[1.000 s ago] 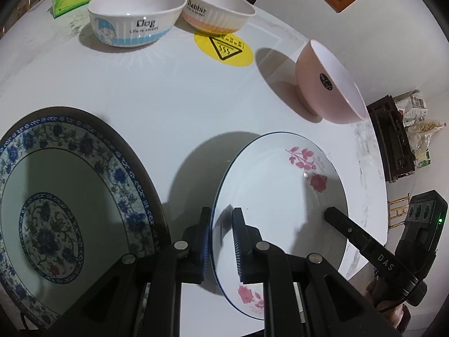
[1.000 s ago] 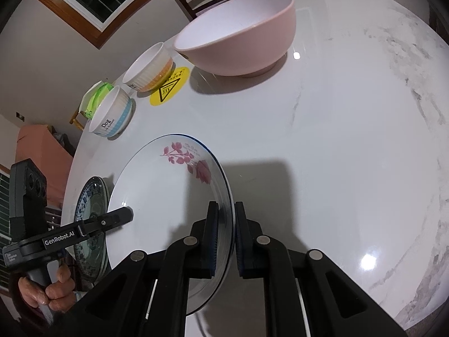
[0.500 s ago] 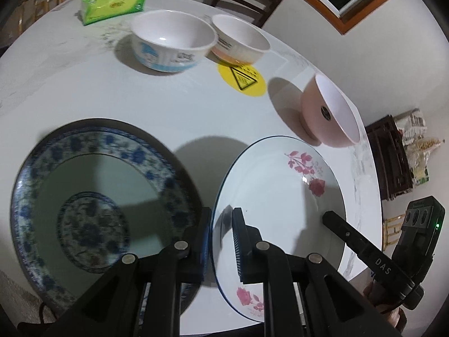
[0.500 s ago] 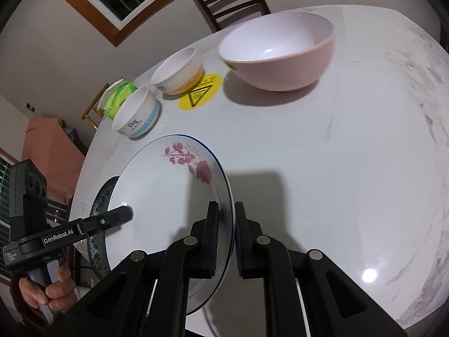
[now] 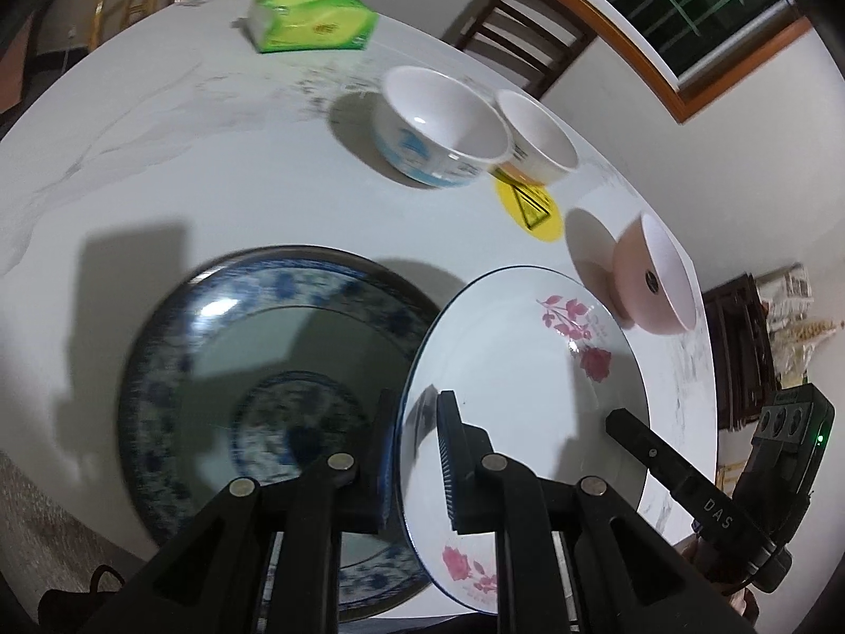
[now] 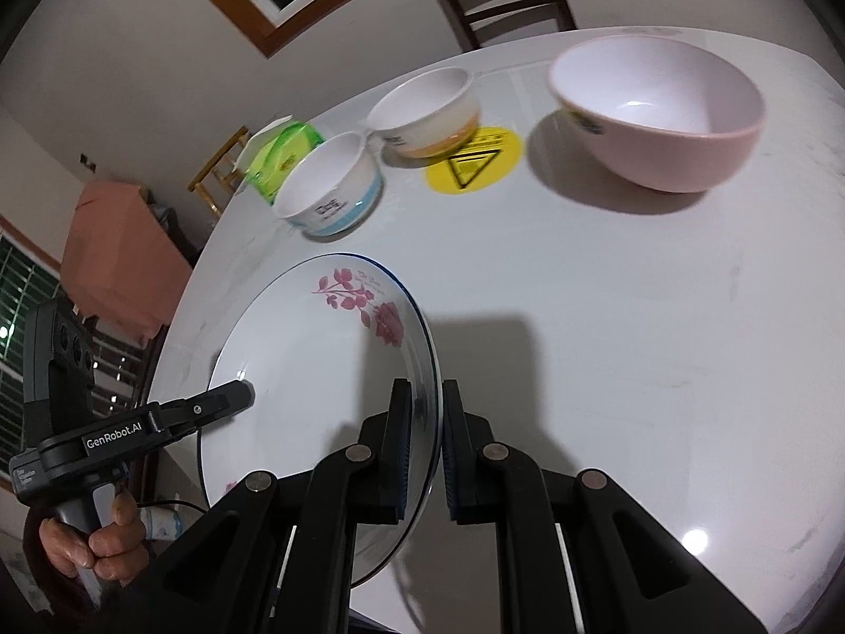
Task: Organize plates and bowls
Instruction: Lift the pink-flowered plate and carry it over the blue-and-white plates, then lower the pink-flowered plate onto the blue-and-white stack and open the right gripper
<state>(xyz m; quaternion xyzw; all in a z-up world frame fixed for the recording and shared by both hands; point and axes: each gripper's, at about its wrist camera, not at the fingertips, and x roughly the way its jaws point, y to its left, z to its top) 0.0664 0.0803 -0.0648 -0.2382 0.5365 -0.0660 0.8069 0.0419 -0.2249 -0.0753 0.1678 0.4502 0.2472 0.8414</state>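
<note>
White porcelain with pink roses, the flower plate (image 5: 523, 370) hangs above the counter (image 6: 634, 317) because you clamp its rim from opposite sides: left gripper (image 5: 414, 454) fingers on the left edge, right gripper (image 6: 422, 444) fingers on the right edge. Two grips stop it from tipping. It overlaps the blue patterned plate (image 5: 222, 348) on the counter, probably for stacking.
</note>
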